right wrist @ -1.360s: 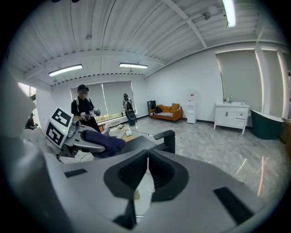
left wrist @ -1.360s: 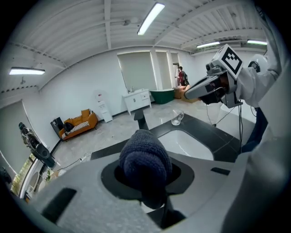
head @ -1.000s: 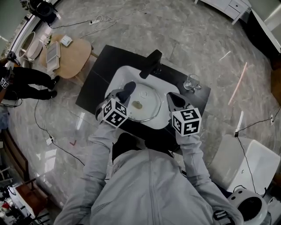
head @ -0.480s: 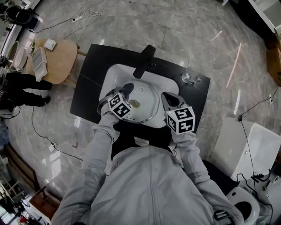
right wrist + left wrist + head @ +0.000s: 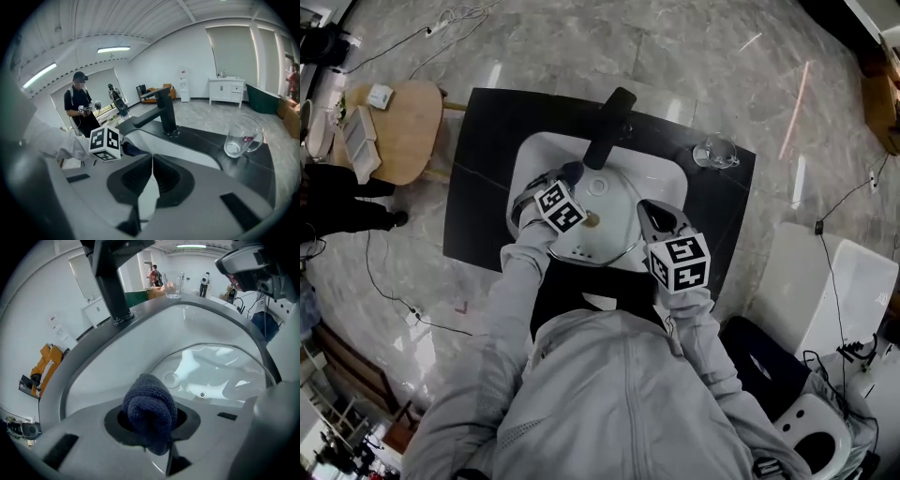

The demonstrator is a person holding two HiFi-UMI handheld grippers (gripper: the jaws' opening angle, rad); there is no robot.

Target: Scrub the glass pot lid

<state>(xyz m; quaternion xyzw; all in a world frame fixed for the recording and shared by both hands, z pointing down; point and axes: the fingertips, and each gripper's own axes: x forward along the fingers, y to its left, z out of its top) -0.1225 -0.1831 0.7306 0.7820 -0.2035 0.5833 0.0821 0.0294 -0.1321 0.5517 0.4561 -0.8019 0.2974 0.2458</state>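
Observation:
The glass pot lid (image 5: 605, 239) lies tilted in the white sink (image 5: 661, 183), its knob facing up. My left gripper (image 5: 570, 178) is shut on a dark blue cloth (image 5: 574, 172) at the lid's far left edge, near the faucet base. In the left gripper view the cloth (image 5: 150, 411) bulges out of the gripper (image 5: 150, 427), with the lid (image 5: 211, 366) just beyond it. My right gripper (image 5: 647, 211) is at the lid's right rim. Its jaws stand together in the right gripper view (image 5: 151, 161) and seem to pinch the rim, which is hidden there.
A black faucet (image 5: 607, 127) arches over the basin's far side. A clear drinking glass (image 5: 715, 150) stands on the black counter (image 5: 483, 169) at the right. A round wooden stool (image 5: 389, 131) is at the left, cables cross the floor, and a white cabinet (image 5: 825, 291) is at the right.
My left gripper has slid the cloth a little toward the faucet side of the lid. The right gripper stays at the lid's right rim. The head camera has shifted.

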